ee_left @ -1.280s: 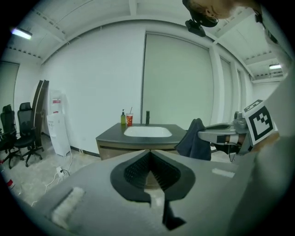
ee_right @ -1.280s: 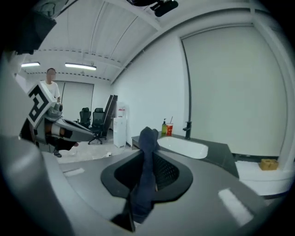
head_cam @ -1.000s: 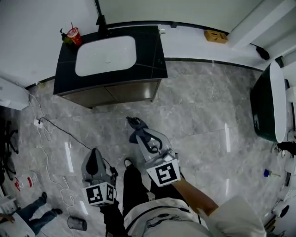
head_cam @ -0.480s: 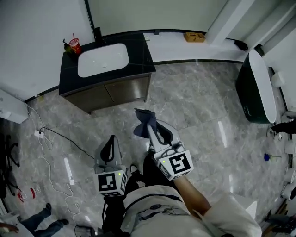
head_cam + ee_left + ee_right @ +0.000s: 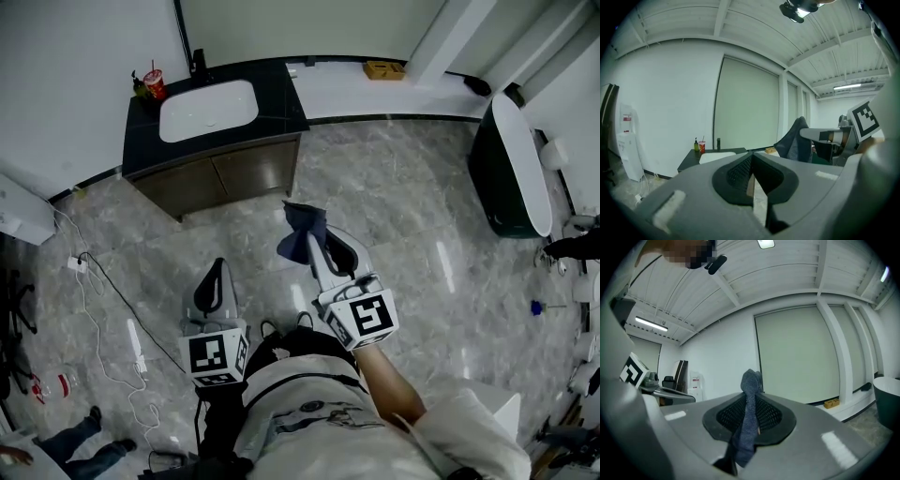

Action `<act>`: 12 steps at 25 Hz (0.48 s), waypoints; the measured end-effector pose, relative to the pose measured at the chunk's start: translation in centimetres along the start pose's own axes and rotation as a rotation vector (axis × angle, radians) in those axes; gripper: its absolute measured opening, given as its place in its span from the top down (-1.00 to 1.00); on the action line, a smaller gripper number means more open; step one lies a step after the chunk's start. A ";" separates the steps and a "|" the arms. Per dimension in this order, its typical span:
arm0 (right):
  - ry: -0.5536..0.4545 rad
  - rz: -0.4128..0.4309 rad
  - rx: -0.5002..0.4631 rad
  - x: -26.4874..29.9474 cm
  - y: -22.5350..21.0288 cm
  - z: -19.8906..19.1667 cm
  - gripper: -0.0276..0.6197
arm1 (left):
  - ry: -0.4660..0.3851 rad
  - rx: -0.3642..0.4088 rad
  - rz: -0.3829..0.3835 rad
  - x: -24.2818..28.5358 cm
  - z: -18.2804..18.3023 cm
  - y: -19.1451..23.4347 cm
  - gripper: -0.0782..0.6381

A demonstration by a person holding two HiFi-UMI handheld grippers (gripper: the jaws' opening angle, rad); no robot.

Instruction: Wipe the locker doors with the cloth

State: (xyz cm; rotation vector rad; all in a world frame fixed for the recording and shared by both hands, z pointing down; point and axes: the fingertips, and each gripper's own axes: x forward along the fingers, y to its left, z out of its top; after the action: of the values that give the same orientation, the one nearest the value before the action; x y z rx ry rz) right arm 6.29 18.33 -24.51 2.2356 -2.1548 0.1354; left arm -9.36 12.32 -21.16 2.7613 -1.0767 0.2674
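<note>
My right gripper (image 5: pixel 312 246) is shut on a dark blue cloth (image 5: pixel 302 232), which sticks up out of the jaws (image 5: pixel 749 401) and points toward the vanity. The cabinet's two brown doors (image 5: pixel 223 176) sit under the black counter, a short way ahead over the floor. My left gripper (image 5: pixel 217 274) hangs lower and to the left, shut with nothing in it (image 5: pixel 750 174). From the left gripper view the cloth (image 5: pixel 794 140) shows at the right, with the vanity (image 5: pixel 710 157) beyond.
A white basin (image 5: pixel 207 109), a red cup (image 5: pixel 154 82) and a bottle stand on the counter. A dark tub (image 5: pixel 506 169) is at the right. Cables (image 5: pixel 103 291) trail on the grey marble floor at the left. Another person's legs (image 5: pixel 56 439) show at the bottom left.
The head view has swung, so the vanity sits a little higher and further left. My left gripper has come forward. The right gripper still grips the cloth.
</note>
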 end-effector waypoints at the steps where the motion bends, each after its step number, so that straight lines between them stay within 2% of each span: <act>1: -0.002 -0.001 -0.010 -0.2 -0.1 0.1 0.74 | 0.000 0.000 0.005 -0.2 0.1 -0.1 0.77; 12: 0.013 -0.005 -0.018 -0.8 -1.2 0.2 0.76 | 0.006 0.002 0.021 -0.4 0.6 -2.0 0.77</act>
State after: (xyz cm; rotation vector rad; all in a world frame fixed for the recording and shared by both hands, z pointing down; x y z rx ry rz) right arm 7.49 19.18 -24.75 2.2241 -2.1360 0.1294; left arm -8.22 13.90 -21.97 2.7504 -1.1056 0.2794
